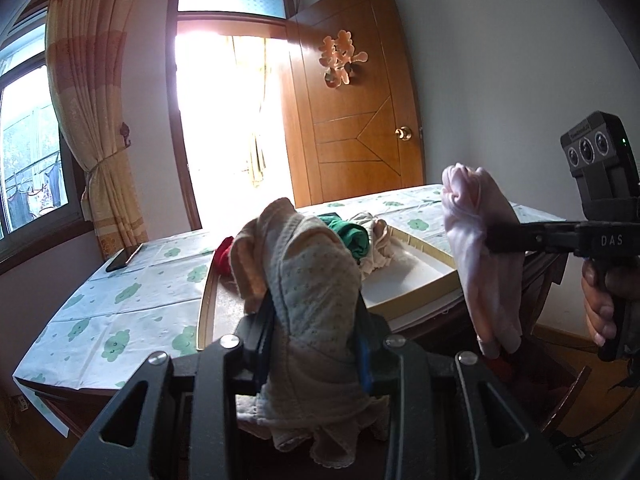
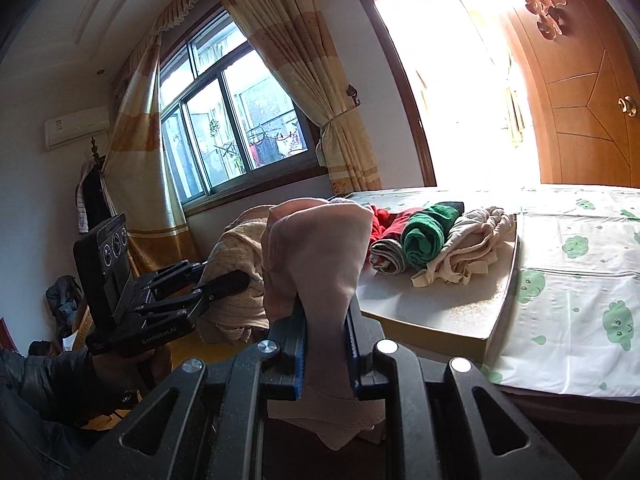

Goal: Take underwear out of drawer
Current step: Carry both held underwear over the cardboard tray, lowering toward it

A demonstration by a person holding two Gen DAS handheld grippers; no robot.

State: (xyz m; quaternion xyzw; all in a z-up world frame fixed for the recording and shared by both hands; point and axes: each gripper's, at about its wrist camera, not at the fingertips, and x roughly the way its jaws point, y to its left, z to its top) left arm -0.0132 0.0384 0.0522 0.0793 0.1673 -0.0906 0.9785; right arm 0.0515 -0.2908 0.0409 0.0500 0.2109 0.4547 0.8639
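A: We see the cream dotted cotton underwear hanging lengthwise, top bunched upward, with the left gripper and its jaws clamped on it.

B: And our right gripper has its jaws clenched on the pale pink underwear, also draped downward. Beyond us, rolled red, green and beige garments lie on the counter beside a cloud-print cloth, facing the wooden door.
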